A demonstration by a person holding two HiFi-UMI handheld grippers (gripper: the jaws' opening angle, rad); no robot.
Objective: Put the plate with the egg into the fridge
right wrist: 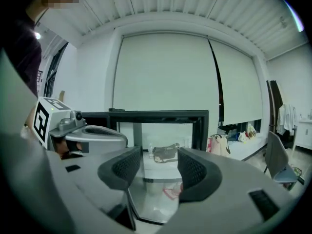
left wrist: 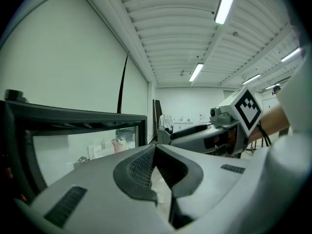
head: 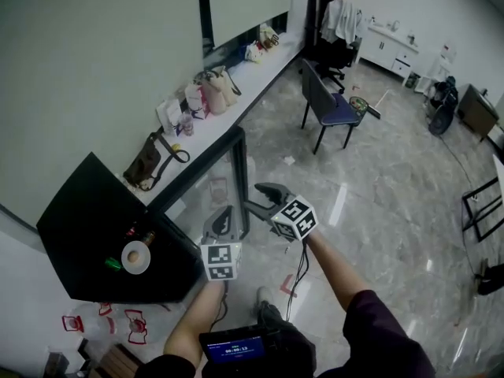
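A white plate with an egg (head: pixel 135 257) shows inside the dark body of the black fridge (head: pixel 87 211), beside a red can and a green thing. The fridge's glass door (head: pixel 214 181) stands swung open toward me. Just in front of the door's edge, my left gripper (head: pixel 223 217) has its pads met at the tips and nothing between them (left wrist: pixel 155 150). My right gripper (head: pixel 264 198) is beside it and open, its pads (right wrist: pixel 127 165) apart and bare. Past them I see the door's black frame (right wrist: pixel 146 115). Neither gripper touches the plate.
A white counter (head: pixel 236 85) along the wall carries handbags and small bottles. A dark chair (head: pixel 331 109) stands on the shiny tiled floor, with an office chair and cabinets farther back. Red markers (head: pixel 134 325) lie on the floor by the fridge.
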